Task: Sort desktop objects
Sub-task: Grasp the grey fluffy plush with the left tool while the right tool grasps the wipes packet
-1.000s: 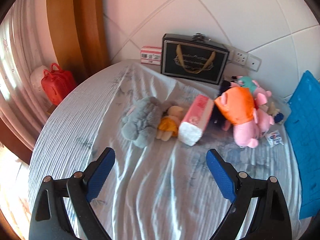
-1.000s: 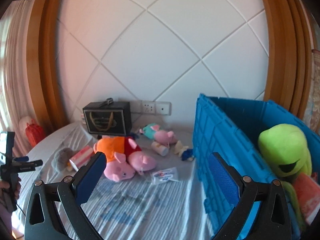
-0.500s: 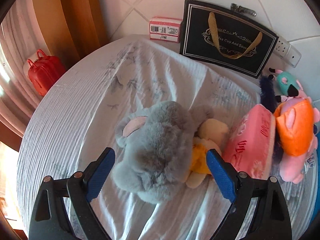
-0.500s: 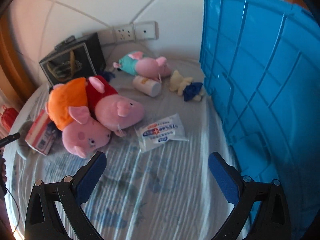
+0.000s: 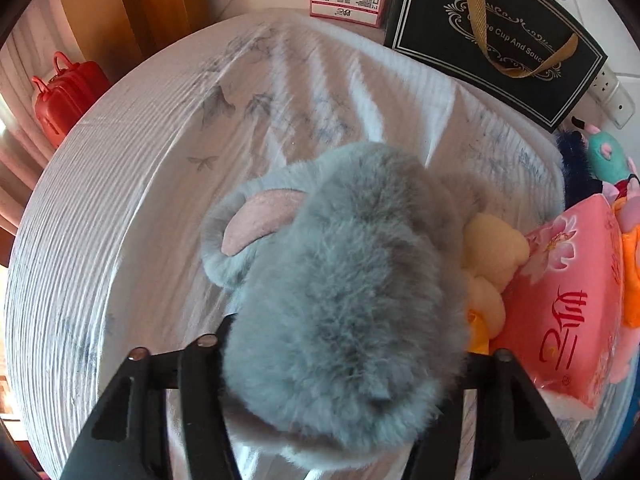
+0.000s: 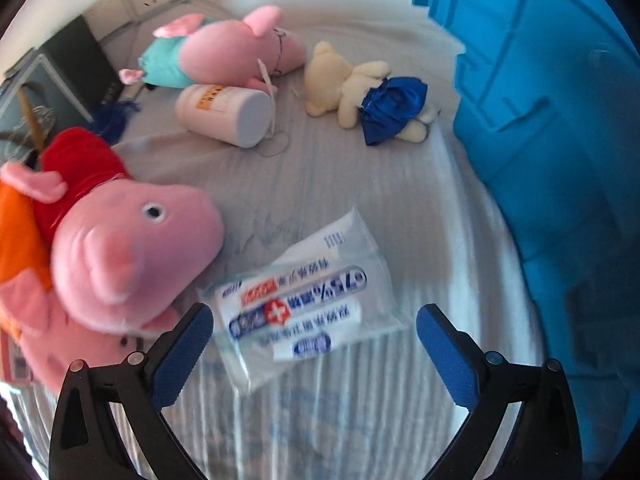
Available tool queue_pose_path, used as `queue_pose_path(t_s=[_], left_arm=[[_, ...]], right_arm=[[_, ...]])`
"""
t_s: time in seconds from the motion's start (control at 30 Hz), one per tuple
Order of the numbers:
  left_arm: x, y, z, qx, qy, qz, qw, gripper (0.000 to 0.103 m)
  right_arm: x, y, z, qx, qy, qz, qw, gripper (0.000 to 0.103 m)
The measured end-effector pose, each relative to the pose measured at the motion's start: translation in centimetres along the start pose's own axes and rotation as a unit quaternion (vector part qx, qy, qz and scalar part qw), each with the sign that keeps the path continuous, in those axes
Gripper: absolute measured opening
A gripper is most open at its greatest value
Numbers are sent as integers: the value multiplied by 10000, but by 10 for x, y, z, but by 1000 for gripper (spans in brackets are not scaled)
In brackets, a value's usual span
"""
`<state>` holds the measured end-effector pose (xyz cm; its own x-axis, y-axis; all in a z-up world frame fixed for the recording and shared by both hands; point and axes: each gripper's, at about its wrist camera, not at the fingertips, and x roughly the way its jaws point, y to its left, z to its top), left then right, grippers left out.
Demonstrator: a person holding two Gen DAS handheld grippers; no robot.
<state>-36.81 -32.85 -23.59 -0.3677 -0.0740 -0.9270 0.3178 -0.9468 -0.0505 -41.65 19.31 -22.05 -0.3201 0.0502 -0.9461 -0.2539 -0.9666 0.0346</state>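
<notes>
Blue crate (image 6: 560, 128): stands at the right of the bed; only its outer wall shows, contents hidden.
Black gift bag (image 5: 496, 36): upright at the far edge, contents unseen.
Grey plush (image 5: 344, 296): on the striped sheet (image 5: 120, 216), long axis near-to-far, pink ear toward the far left.
Left gripper (image 5: 344, 360): straddles the plush; fingertips buried in fur, grip cannot be told.
Wipes packet (image 6: 304, 308): flat, long axis left-right.
Right gripper (image 6: 314, 344): spread wide around the packet's near end.

A bed (image 5: 132, 184) with a white striped sheet is carrying a grey plush (image 5: 344, 288), a pink tissue pack (image 5: 572, 304), a black gift bag (image 5: 500, 36), pig plushes (image 6: 120, 256), a wipes packet (image 6: 308, 308), a white bottle (image 6: 224, 114), a cream bear (image 6: 360, 92) and a blue crate (image 6: 560, 160).
</notes>
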Motion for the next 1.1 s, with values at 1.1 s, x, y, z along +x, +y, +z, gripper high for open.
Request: queue_pose_path(t_s=[1.1], left_arm=[[-150, -43, -206, 299, -309, -613, 9972, 31]], right_arm=[[-98, -21, -175, -1065, -254, 704, 9915, 63]])
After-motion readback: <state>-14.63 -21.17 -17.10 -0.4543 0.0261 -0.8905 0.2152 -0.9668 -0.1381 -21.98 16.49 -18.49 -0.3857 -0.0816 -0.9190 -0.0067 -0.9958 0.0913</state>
